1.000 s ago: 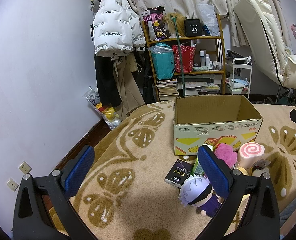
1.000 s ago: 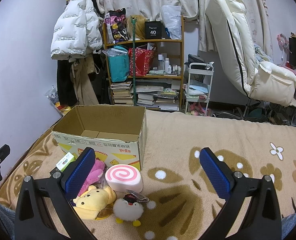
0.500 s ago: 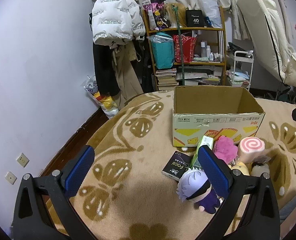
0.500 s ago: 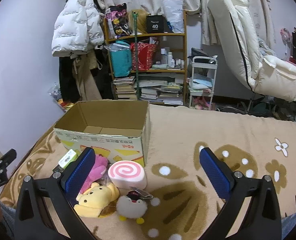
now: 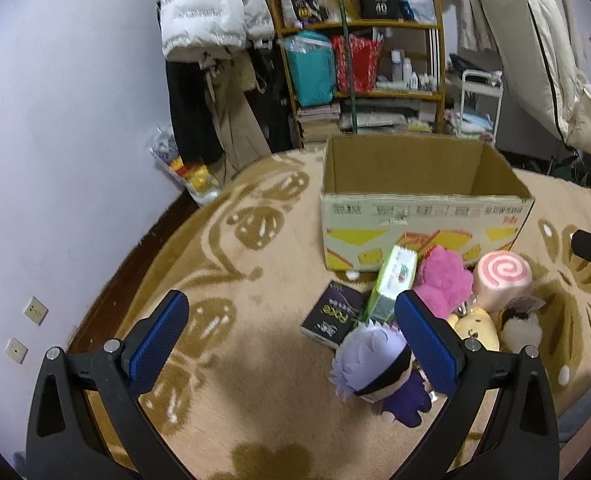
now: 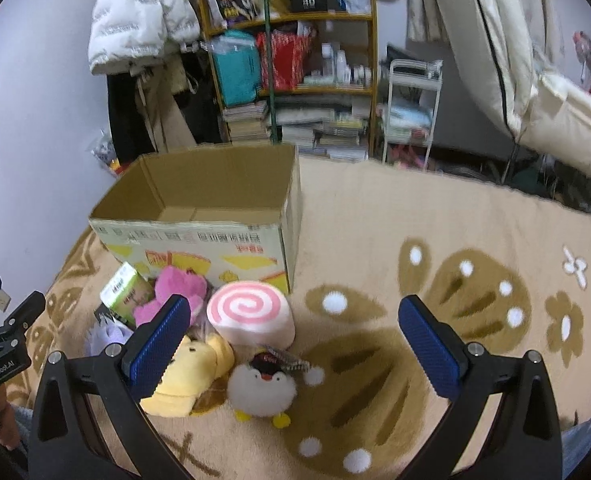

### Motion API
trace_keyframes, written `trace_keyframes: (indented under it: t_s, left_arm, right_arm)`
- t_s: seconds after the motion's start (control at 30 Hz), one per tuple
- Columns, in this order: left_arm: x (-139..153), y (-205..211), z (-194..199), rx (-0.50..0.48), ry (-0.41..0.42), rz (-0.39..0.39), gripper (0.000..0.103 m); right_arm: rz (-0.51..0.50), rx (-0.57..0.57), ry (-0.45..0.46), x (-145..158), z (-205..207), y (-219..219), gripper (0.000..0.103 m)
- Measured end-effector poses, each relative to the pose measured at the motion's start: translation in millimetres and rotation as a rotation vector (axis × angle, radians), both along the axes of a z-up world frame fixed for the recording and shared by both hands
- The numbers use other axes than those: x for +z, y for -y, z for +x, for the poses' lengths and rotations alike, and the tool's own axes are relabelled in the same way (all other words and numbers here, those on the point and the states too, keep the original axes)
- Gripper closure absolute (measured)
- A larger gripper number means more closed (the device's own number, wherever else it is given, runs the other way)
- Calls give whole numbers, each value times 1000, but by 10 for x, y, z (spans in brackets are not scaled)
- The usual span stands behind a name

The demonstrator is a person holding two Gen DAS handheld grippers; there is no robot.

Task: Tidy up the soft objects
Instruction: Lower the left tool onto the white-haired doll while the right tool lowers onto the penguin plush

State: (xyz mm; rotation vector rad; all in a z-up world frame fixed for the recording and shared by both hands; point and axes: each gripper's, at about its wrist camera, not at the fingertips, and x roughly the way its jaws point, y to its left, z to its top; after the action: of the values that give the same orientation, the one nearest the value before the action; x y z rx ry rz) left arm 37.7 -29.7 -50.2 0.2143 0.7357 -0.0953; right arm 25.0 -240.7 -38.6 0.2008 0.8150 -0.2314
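1. Left gripper [image 5: 291,330]: jaws spread wide, nothing between the blue pads; it hangs over bare blanket [image 5: 255,272], left of the toy cluster; its right finger overlaps the purple-haired doll [image 5: 369,364] in the left wrist view, contact cannot be told.
2. Right gripper [image 6: 293,334]: jaws equally wide, empty; the penguin plush [image 6: 261,390] and the swirl roll cushion [image 6: 251,314] show in the gap between the fingers, below them, on the blanket.
3. Cardboard box [image 5: 423,220]: open top, upright on the blanket, only bare cardboard seen inside in both views; printed front wall faces the cameras.
4. Soft things all lie outside the box, bunched at its front wall: pink plush [image 5: 443,280] against the box front; swirl roll cushion just right of it; yellow bear plush [image 6: 191,372] in front of the pink one; penguin plush beside the bear; purple-haired doll nearest the left gripper, standing upright.
5. Non-soft items in the same cluster: green-and-white carton [image 5: 391,284] tilted, leaning toward the box; black "Face" box [image 5: 331,316] flat on the blanket, touching the carton's lower end.
6. Background: wooden shelf [image 6: 295,20] with books and bags; white puffer jacket [image 5: 207,12] hanging left of it; cream recliner [image 6: 527,80] at right.
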Motion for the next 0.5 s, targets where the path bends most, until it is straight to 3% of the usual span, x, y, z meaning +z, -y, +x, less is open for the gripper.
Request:
trace_keyframes:
  t_s: [0.5]
  left_arm:
    - [-488,212,267,-44,-200,15,1]
  right_arm:
    - [83,58,-253,-539,325,18,0]
